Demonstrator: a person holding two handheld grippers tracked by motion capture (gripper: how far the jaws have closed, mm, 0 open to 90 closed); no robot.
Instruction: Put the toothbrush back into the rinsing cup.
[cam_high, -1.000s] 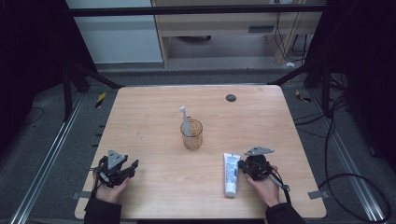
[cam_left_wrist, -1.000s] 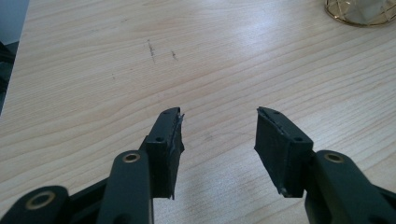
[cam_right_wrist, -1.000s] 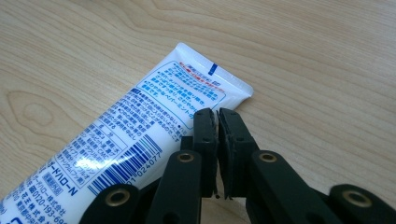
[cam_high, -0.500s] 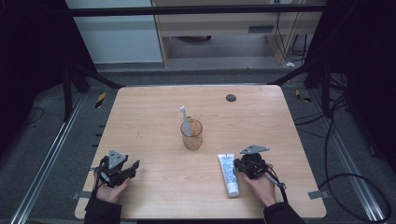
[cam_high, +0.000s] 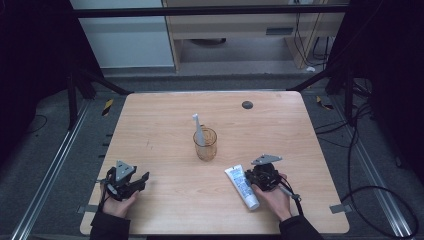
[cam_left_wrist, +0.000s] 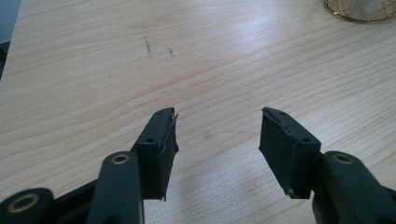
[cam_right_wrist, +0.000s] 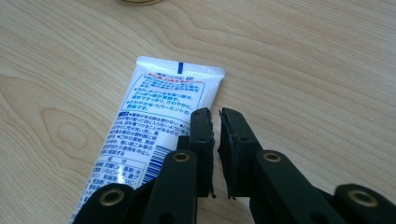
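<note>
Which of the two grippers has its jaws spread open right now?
The left gripper: its jaws stand wide apart over bare table. The right gripper has jaws nearly closed beside the toothpaste tube.

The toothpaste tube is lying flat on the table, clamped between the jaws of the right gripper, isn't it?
Not clamped. The toothpaste tube does lie flat on the table, but the right gripper view shows the right gripper with its jaws nearly together and nothing between them, beside the tube's edge.
</note>
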